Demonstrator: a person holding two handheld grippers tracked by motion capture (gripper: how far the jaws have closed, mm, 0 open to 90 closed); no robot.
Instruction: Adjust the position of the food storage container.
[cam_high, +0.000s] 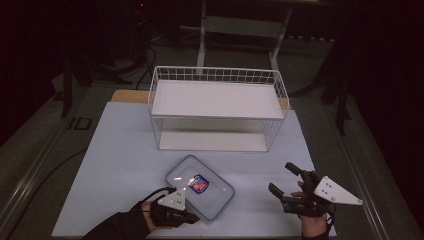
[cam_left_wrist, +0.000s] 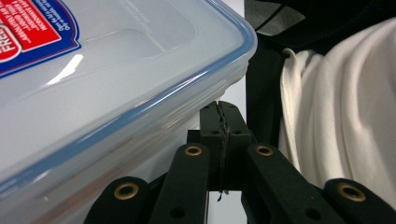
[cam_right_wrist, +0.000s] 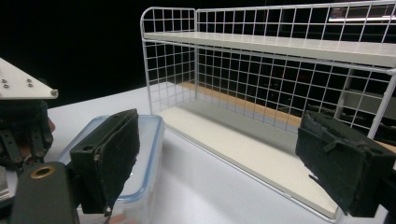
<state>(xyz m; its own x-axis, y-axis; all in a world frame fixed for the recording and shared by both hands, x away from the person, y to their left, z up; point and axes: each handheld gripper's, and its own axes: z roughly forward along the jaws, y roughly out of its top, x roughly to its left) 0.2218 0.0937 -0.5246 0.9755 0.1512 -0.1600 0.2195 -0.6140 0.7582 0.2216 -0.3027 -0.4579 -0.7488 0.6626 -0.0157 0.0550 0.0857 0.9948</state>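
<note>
Here the left gripper (cam_high: 192, 218) has its jaws pressed together, beside the lidded plastic container (cam_high: 200, 186) – nothing held. The right gripper (cam_high: 284, 181) stands wide open near the white wire shelf rack (cam_high: 217, 107).

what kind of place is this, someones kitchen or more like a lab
More likely a lab or recording room than a kitchen: a bare white table in a dark room holds just a wire shelf rack and a lidded plastic container, with cables on the floor.

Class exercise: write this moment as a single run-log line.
left gripper: shut, beside box | right gripper: open, empty | shelf rack: bare | table
</note>
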